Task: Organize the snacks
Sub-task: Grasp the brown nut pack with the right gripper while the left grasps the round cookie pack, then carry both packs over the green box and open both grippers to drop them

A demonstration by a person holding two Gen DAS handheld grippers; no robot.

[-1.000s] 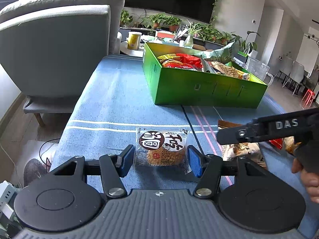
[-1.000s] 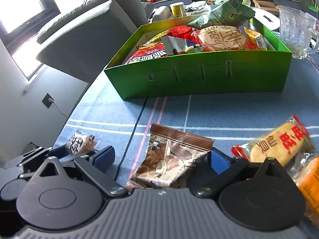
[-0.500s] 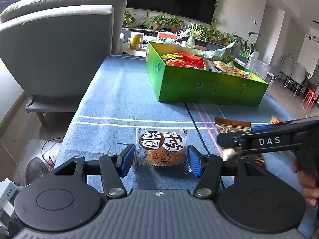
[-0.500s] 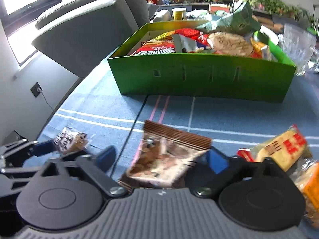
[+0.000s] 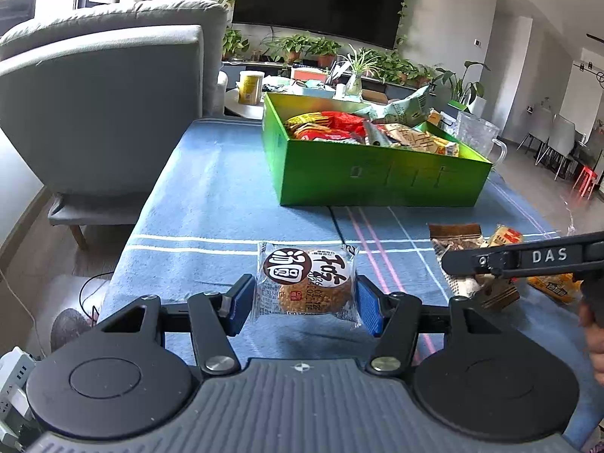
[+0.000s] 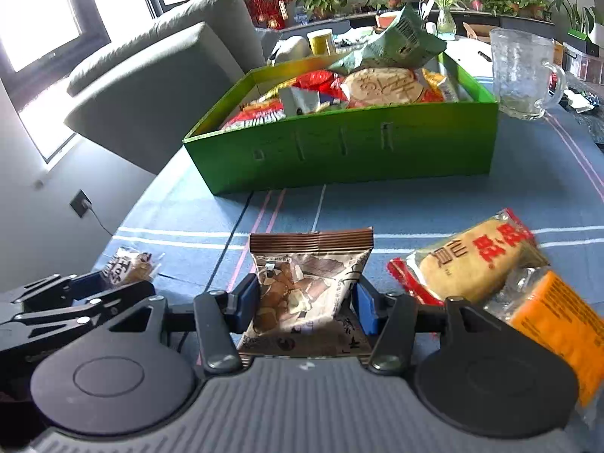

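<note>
Left gripper (image 5: 305, 302): blue pads closed against both edges of a round biscuit packet (image 5: 306, 283), clear wrapper with brown and white printed label; packet appears raised off the cloth, its shadow below it
Right gripper (image 6: 307, 300): pads pressed on the sides of a brown snack pouch (image 6: 309, 287), striped seal at the top pointing away; pouch pinched in at the pads
Green box (image 6: 339, 151): open cardboard tray, well beyond both grippers on the table, already piled with packets, a pale green bag (image 6: 400, 41) sticking up at the back
Table cover (image 5: 211, 196): blue cloth with white and pink stripes
Loose snacks: a rice cracker pack (image 6: 475, 260) with red characters lies just right of the right gripper, touching an orange packet (image 6: 555, 324) nearer the edge
Glass mug (image 6: 524, 75): upright, beside the box's far right corner
Surroundings: grey armchair (image 5: 102, 102) left of the table; yellow cup (image 5: 251, 87) on a small round table behind the box; row of potted plants under a dark TV (image 5: 321, 0)
Person: part of a hand (image 5: 594, 324) at the right edge of the left view, on the right gripper's handle
</note>
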